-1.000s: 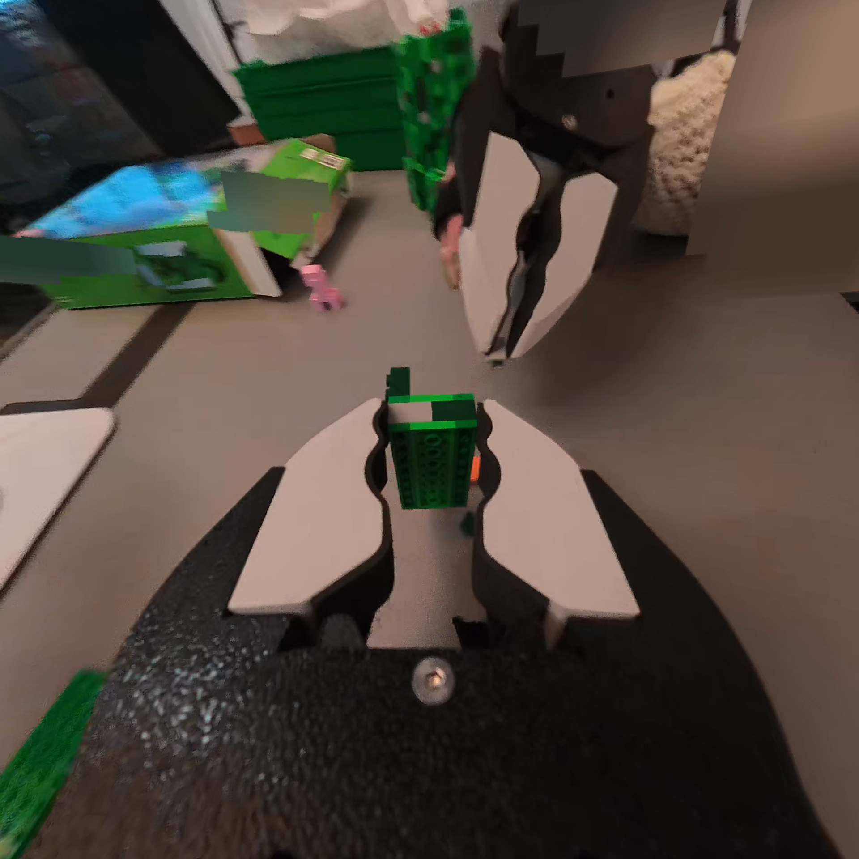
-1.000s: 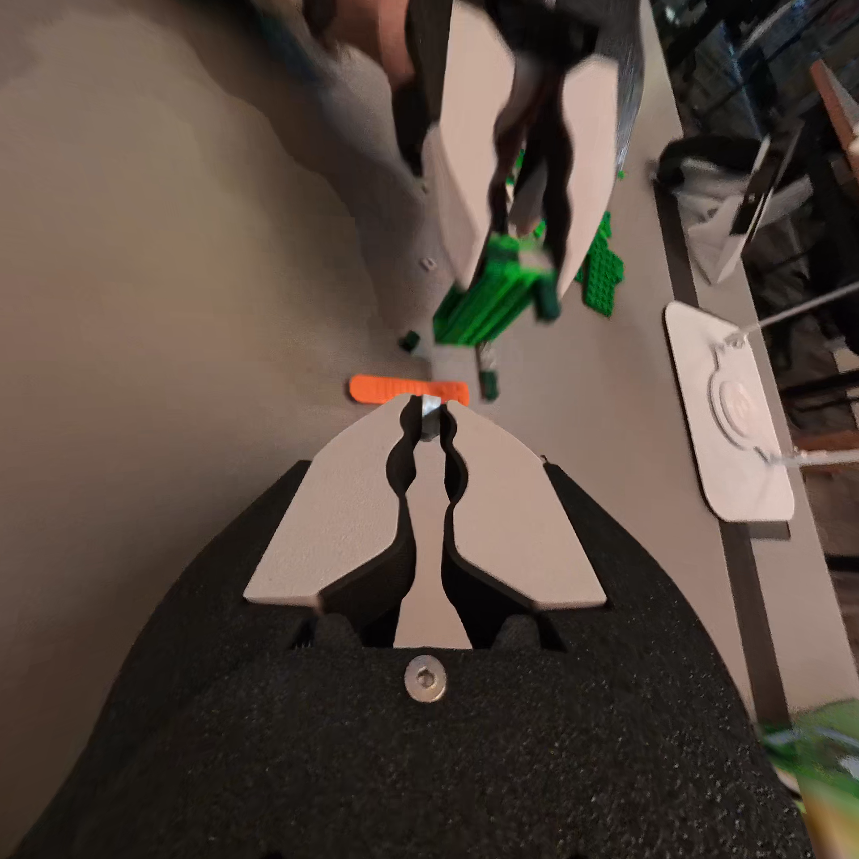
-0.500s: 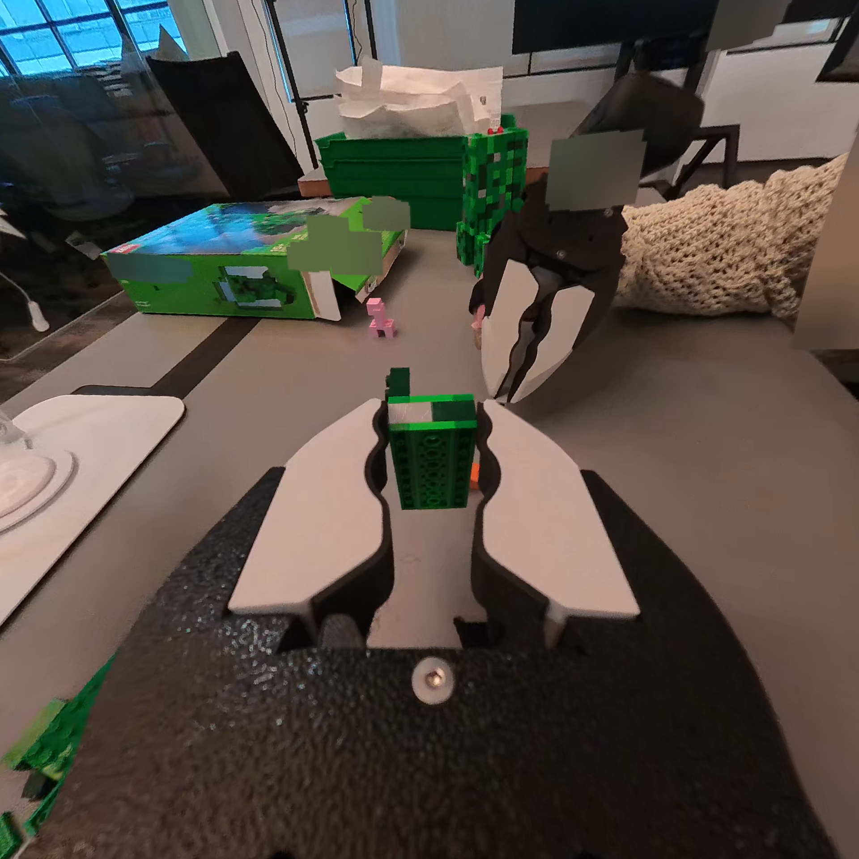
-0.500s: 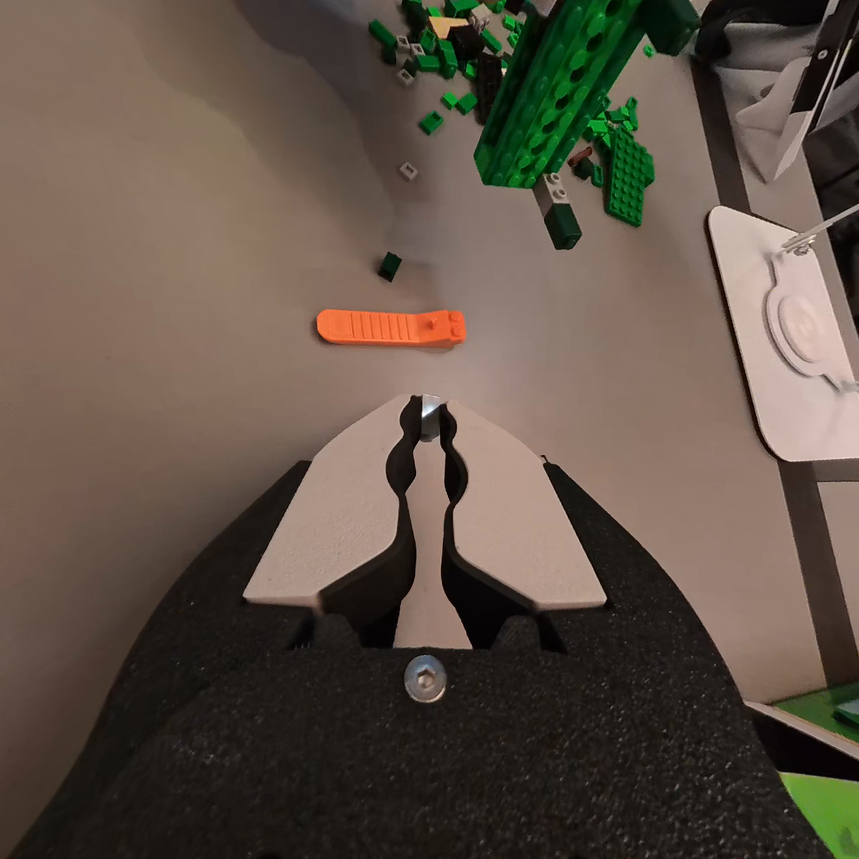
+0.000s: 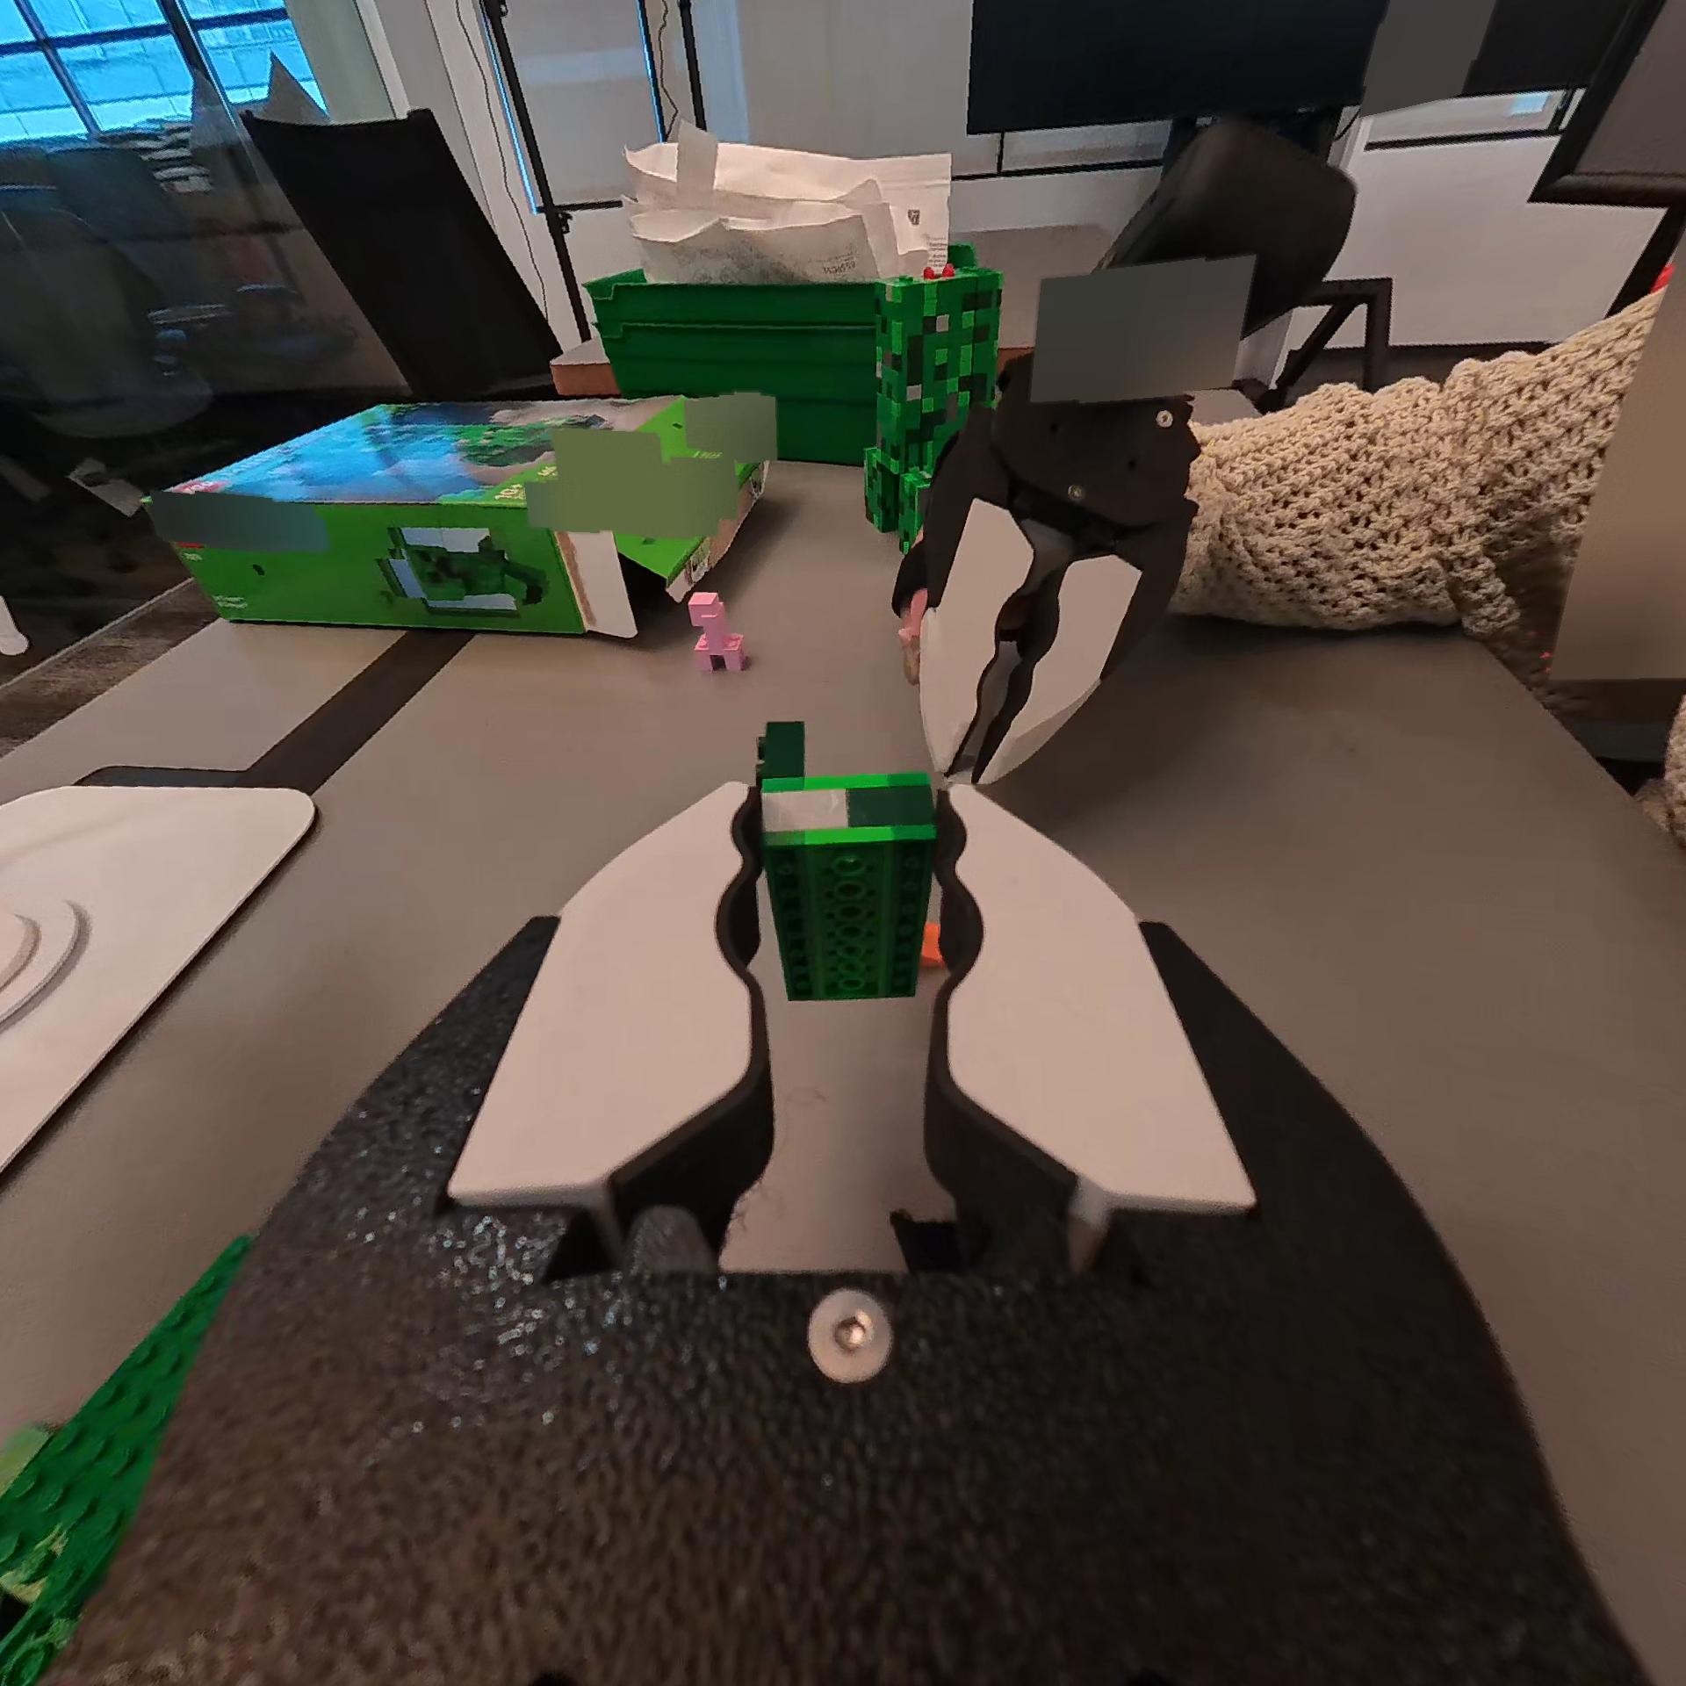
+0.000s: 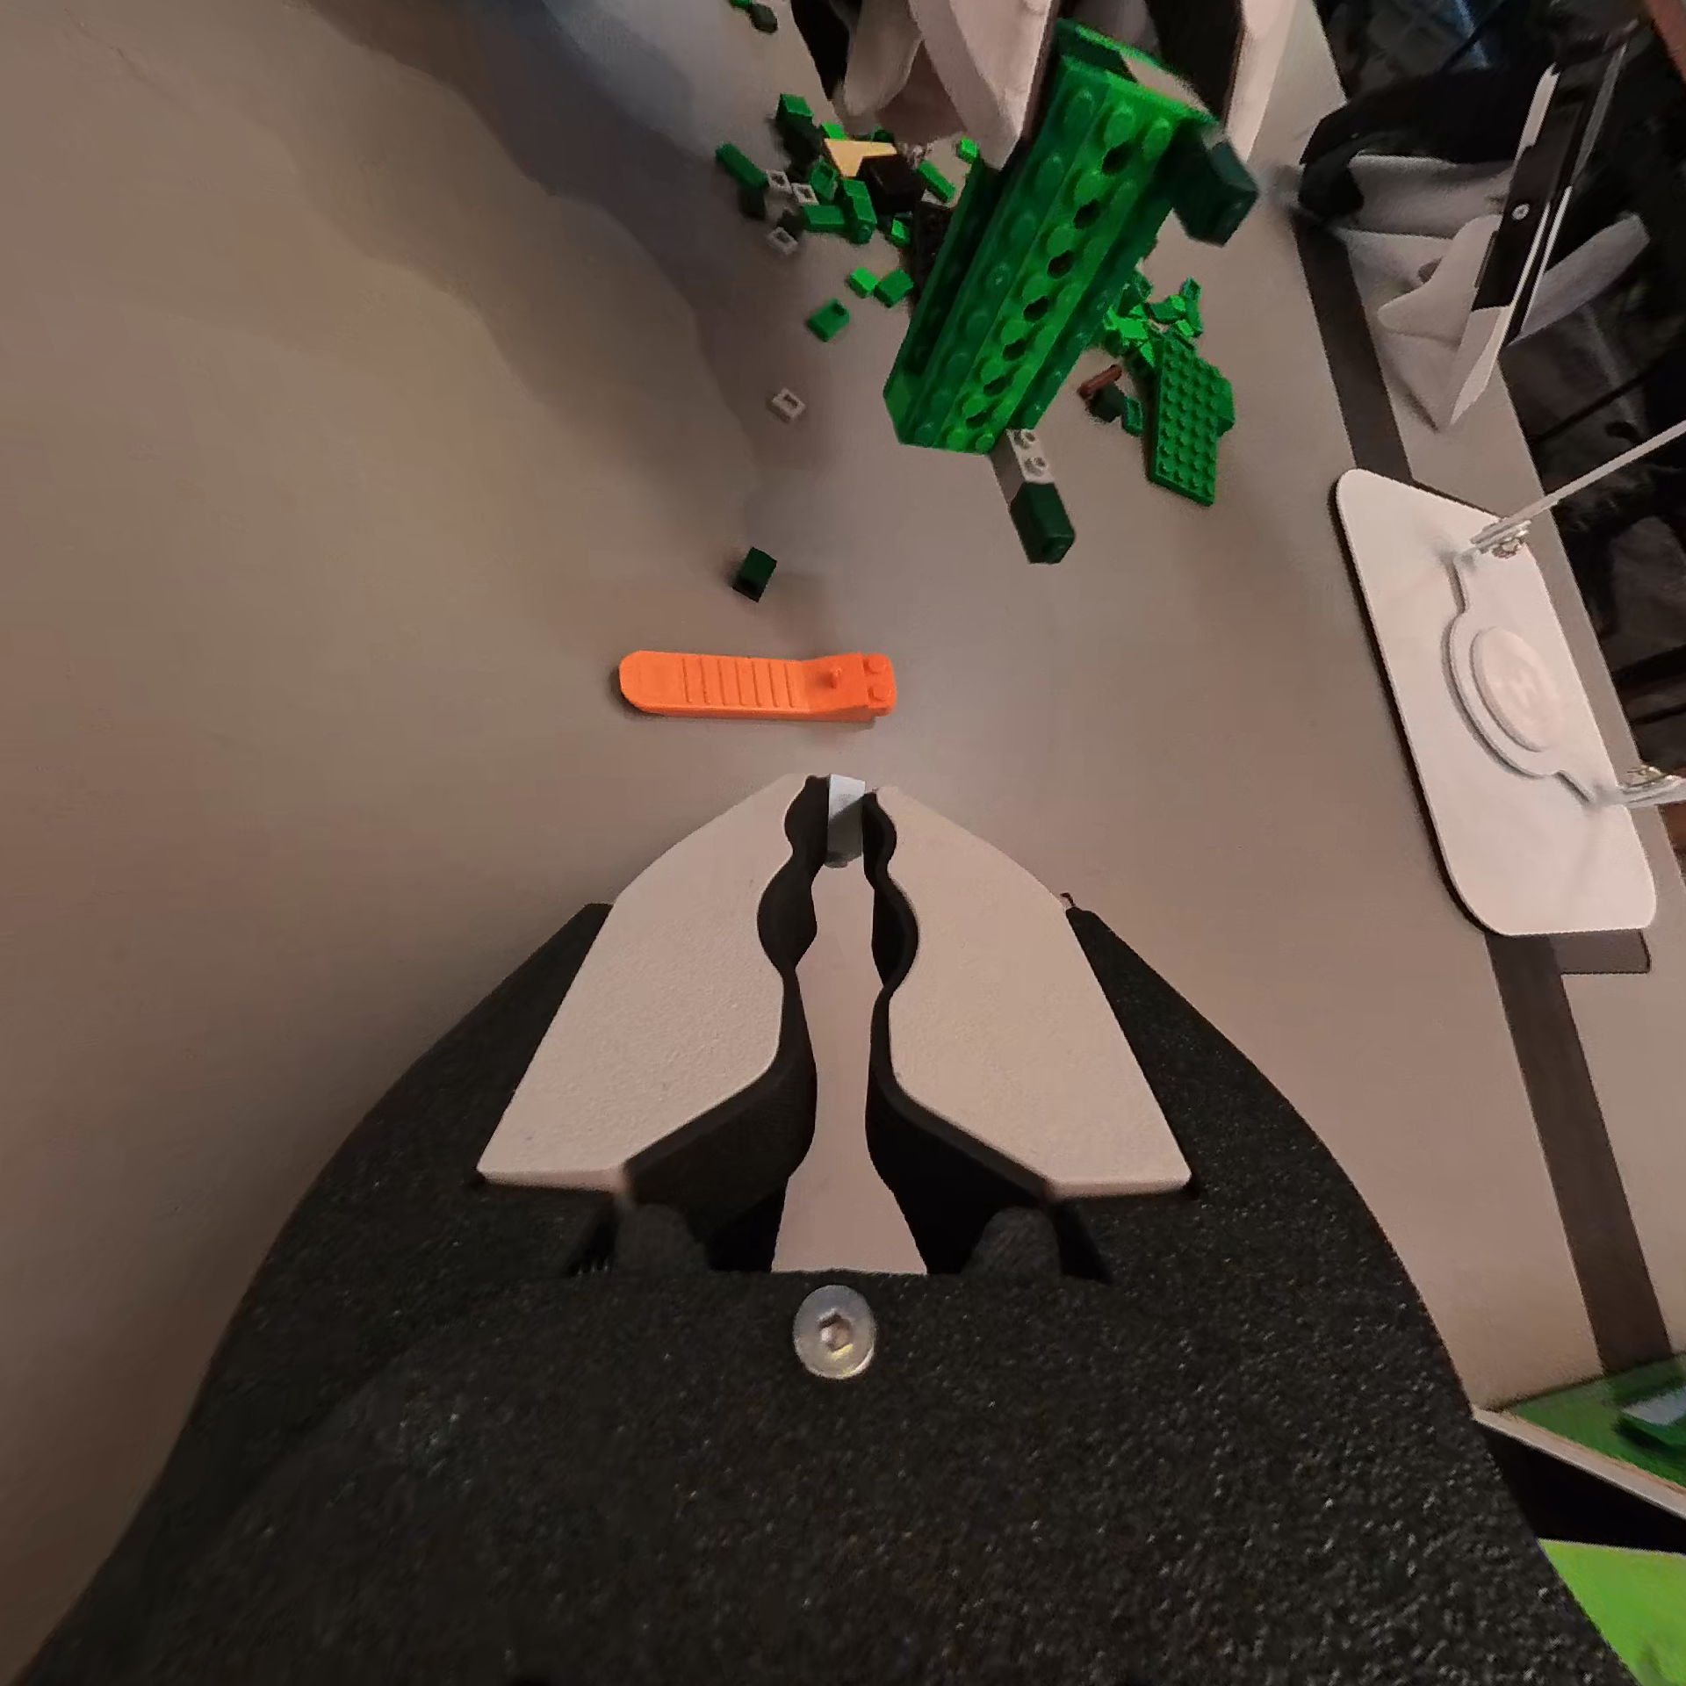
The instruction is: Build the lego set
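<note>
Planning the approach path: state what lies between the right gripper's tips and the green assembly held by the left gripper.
In the right wrist view, an orange brick separator lies on the table between the right gripper and the green assembly.

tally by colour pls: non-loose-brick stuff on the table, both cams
Green: 4 - held block, set box, tall figure, crate
Pink: 1 - small figure
Orange: 1 - separator tool
Grey: 1 - small piece in right gripper
White: 1 - flat stand base
Total: 8
Left gripper grips the block; loose brick pile not counted.
</note>
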Tool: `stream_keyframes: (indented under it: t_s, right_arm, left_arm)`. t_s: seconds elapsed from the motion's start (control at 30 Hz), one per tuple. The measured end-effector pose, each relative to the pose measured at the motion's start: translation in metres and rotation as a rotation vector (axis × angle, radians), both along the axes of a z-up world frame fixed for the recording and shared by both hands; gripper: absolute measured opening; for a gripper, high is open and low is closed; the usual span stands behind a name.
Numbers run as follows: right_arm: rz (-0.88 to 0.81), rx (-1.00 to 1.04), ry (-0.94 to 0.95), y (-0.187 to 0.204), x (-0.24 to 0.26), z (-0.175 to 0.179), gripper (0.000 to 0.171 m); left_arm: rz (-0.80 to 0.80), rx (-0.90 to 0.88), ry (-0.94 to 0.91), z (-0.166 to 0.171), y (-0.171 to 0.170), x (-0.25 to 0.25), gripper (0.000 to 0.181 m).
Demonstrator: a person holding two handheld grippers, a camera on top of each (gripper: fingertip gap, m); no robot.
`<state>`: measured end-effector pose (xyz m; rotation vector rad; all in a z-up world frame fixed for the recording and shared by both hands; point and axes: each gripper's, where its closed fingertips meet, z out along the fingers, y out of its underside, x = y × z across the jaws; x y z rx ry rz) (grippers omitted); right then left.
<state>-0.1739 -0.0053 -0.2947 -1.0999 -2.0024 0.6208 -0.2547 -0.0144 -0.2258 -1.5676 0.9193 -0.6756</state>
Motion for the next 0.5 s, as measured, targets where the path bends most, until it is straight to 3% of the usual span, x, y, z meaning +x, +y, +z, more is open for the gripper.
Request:
stream_keyframes:
  t_s: [0.3, 0.5]
  right_arm:
    - [-0.033, -0.002, 0.169, -0.006, -0.009, 0.04, 0.007]
    - [0.001, -0.007, 0.118, -0.01, -0.007, 0.032, 0.007]
  left_arm:
    - [-0.07, -0.037, 0.091, -0.014, -0.018, 0.043, 0.036]
    - [-0.099, -0.1, 0.149, -0.03, -0.03, 0.07, 0.036]
